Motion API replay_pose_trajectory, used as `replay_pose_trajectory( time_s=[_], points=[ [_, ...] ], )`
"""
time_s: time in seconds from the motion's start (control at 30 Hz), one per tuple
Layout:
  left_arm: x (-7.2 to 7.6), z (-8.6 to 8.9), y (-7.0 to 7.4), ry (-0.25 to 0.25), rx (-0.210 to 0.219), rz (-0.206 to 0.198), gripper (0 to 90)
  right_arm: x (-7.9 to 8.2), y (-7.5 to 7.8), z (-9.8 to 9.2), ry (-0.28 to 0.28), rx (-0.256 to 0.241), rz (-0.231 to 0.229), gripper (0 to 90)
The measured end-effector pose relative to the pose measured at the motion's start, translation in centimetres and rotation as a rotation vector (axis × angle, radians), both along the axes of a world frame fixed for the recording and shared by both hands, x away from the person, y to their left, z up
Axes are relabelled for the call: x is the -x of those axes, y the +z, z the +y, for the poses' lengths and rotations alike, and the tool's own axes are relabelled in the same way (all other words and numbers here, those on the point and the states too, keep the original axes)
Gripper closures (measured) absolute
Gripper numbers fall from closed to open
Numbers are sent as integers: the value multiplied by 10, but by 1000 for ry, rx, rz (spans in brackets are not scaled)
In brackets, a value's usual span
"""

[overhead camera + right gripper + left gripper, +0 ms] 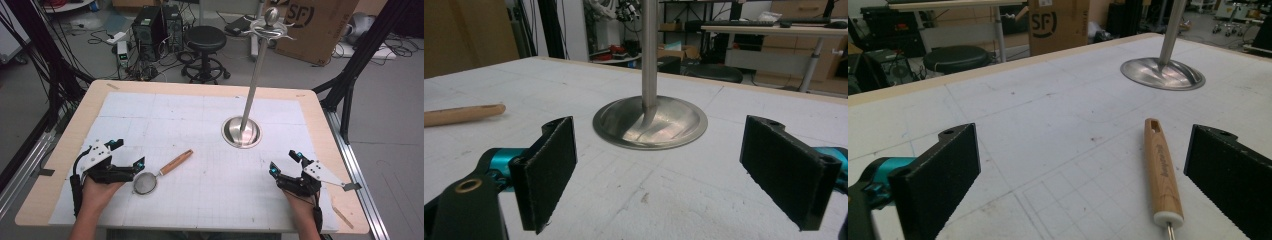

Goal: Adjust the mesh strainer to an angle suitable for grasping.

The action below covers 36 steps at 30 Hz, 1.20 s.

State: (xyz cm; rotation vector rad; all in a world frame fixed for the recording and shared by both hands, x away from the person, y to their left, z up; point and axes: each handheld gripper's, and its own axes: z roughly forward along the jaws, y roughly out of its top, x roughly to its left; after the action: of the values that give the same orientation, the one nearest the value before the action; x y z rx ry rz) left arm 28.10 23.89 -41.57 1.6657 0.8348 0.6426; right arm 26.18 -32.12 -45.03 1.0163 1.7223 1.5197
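Strainer (145, 183) lay flat near the table's left front, wooden handle (175, 162) angled far-right toward the hook stand (242, 132). The left gripper (129, 153) sat just beside it, jaws spread, apparently for the handle; the right gripper (284, 162) rested released, well apart.

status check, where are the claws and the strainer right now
Left claw open, right claw open, both empty. Strainer flat on the mat, wooden handle between the left jaws, ungripped. Metal stand farther back, not in the way.
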Motion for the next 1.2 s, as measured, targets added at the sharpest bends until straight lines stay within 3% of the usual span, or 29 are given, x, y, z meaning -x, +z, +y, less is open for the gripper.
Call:
replay_pose_trajectory(
  time_s=[0.1, 0.17, 0.3, 0.4, 0.5, 0.73, 0.97, 1.2],
  points=[
    [-7, -6, 4, -20, -4, 57, 19, 0, 0, 0, 2, 3, 0, 140],
    [-13, -16, 8, -36, -55, 86, 19, 0, 0, 0, 0, 4, 0, 141],
    [-16, -25, 13, -59, -79, 94, 19, 0, 0, 0, -2, 4, 1, 140],
    [-21, -34, 16, -81, -94, 138, 19, 0, 0, 0, -1, 5, 0, 140],
    [-25, -42, 18, -108, -134, 169, 19, 0, 0, 0, -1, 3, 4, 141],
    [-32, -63, 17, -169, -293, 241, 19, 0, 0, 0, -1, 5, 0, 141],
    [-36, -83, 5, -180, -459, 309, 27, 0, 0, 0, 1, 3, 1, 140],
    [-38, -92, -2, -196, -537, 361, 62, 0, 0, 0, 2, 4, 1, 140]
  ],
)
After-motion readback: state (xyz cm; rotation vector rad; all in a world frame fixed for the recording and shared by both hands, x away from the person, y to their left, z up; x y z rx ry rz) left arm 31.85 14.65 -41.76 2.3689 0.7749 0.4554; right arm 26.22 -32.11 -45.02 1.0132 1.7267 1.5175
